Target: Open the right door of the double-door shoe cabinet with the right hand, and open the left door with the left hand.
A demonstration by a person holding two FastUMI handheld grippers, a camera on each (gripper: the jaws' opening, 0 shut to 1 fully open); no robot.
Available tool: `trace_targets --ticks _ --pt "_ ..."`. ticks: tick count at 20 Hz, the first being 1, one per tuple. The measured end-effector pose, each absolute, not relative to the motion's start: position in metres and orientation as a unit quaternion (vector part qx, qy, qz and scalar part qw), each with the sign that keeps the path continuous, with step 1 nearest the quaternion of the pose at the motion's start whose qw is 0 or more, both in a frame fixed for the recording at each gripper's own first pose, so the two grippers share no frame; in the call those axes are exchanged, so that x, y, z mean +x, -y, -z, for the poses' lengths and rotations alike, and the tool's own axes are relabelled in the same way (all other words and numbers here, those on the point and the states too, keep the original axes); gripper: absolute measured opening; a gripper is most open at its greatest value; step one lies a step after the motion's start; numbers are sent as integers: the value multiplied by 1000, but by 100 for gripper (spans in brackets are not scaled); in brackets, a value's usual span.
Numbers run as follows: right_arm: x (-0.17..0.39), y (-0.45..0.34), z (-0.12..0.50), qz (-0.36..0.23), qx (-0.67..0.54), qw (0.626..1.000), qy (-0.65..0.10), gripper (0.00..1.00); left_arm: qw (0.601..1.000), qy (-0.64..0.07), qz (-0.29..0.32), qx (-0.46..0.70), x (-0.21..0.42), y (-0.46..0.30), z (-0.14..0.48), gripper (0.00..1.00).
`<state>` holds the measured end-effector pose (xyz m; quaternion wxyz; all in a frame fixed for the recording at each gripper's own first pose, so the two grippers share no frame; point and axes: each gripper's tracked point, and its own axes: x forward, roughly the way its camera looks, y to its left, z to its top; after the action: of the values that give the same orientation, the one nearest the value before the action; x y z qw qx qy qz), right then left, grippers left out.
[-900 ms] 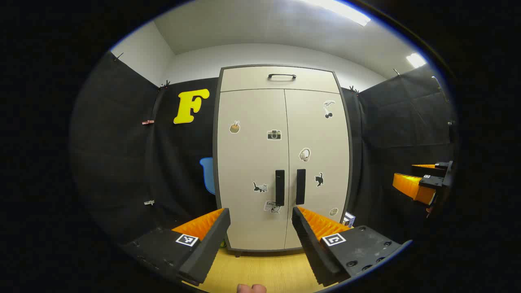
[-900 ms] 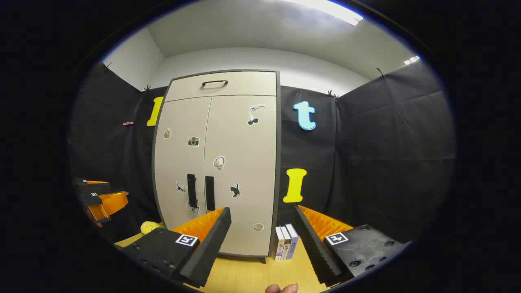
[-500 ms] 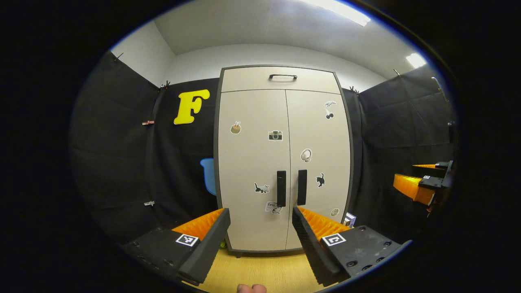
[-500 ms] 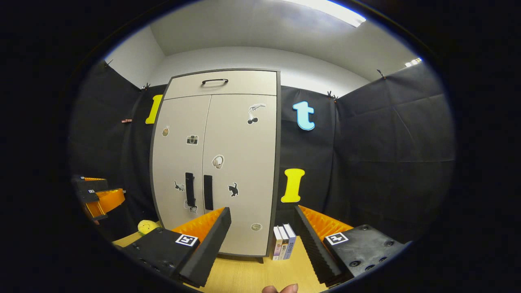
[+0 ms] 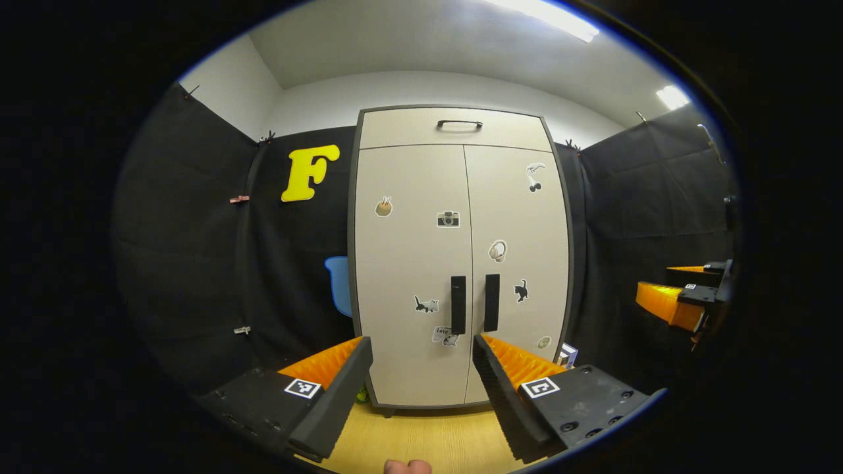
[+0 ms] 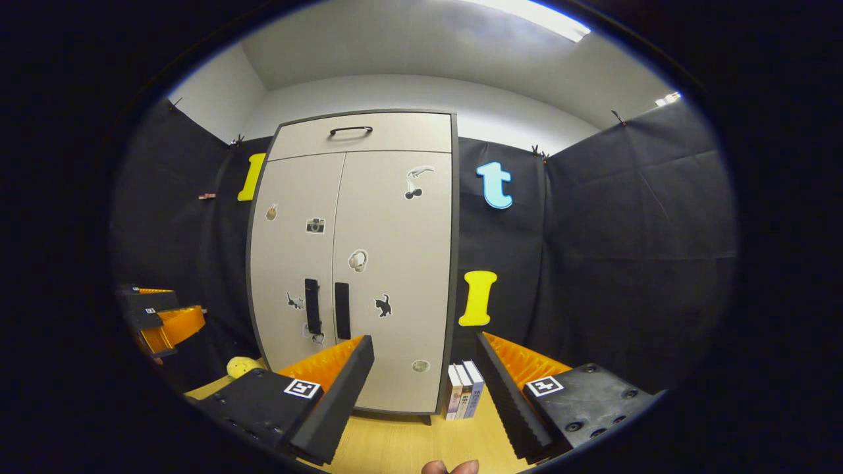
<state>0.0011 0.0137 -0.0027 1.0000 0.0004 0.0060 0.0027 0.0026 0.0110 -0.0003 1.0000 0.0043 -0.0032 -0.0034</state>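
Beige cabinet (image 5: 408, 263) closed, left tool (image 5: 421, 382) apart

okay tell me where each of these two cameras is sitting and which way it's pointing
Left gripper view: rides the left claw, open, facing the shoe cabinet nearly head-on; a fingertip shows below.
Right gripper view: rides the right claw, open, aimed right of the cabinet, toward the books.
Shared: cabinet, both closed doors, wooden floor, each other's claw.

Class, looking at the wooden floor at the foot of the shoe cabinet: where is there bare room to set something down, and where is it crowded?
Bare floor lies in front of the cabinet. At its right corner, upright books crowd the floor; at its left corner lies a yellow object.
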Motion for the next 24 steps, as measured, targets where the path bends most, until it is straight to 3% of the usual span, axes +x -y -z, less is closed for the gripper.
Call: trace_targets --ticks 7,24 --pt "28 -54 3 -37 18 999 -6 97 1000 2 8 -5 1 -19 9 94" --pt "210 -164 50 -66 26 997 -21 97 999 -43 -24 1 25 -55 82 94"
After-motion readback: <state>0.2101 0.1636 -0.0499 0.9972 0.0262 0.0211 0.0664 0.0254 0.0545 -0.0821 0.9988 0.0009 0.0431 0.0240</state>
